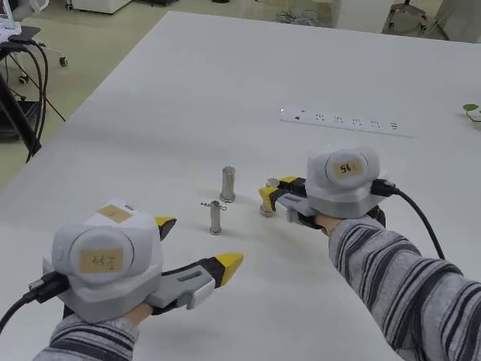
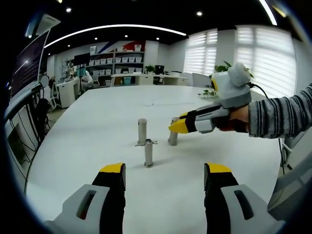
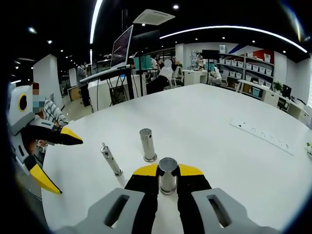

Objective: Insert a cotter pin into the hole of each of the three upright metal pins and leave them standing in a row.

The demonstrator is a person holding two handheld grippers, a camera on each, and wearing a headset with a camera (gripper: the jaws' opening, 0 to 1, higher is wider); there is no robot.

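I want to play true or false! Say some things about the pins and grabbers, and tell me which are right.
1. Three pins stand upright on the table. True.
2. The left gripper holds a pin. False: it is open and holds nothing.
3. The right gripper is shut on a pin. True.
4. The power strip lies between the pins. False: it lies beyond them.
5. A cotter pin sticks out of the near pin. True.

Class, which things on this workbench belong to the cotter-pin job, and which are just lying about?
Job: far metal pin; near metal pin; cotter pin in it; third metal pin, between the right tongs.
Lying about: power strip; plant leaf.
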